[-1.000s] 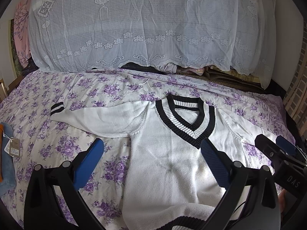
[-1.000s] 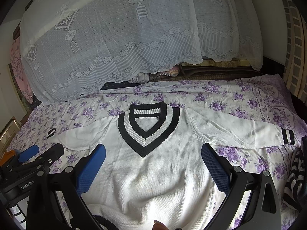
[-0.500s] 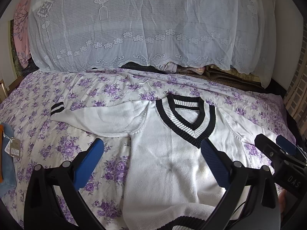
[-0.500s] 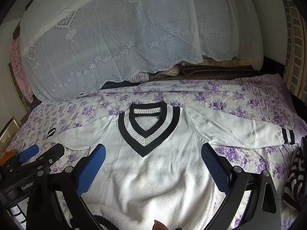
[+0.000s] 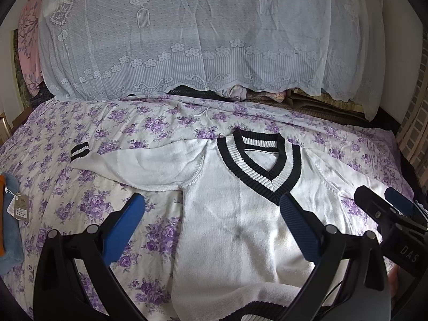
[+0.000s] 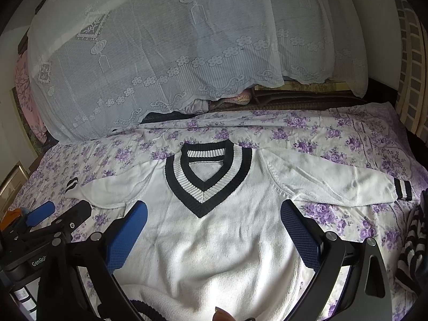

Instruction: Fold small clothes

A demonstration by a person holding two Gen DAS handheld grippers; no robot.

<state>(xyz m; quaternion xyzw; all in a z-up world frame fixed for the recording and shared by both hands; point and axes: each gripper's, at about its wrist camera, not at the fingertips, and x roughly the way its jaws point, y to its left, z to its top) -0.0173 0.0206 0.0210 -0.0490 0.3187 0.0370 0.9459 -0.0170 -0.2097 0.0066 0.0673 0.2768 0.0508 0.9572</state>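
A white knit sweater (image 5: 235,214) (image 6: 222,240) with a black-and-white striped V-neck lies front up on the flowered bed sheet (image 5: 80,133) (image 6: 334,133), both sleeves spread sideways. Its striped hem is turned up at the near edge. My left gripper (image 5: 212,227) hovers open over the sweater's left side, one blue finger above the sheet and one above the chest. Over the sweater's lower chest my right gripper (image 6: 214,230) stands open. Neither holds anything. Each gripper shows at the edge of the other's view.
A tall heap under a white lace cover (image 5: 200,40) (image 6: 187,53) fills the back of the bed. A blue and orange folded cloth with a tag (image 5: 10,214) lies at the left. A black-and-white striped garment (image 6: 412,240) lies at the right edge.
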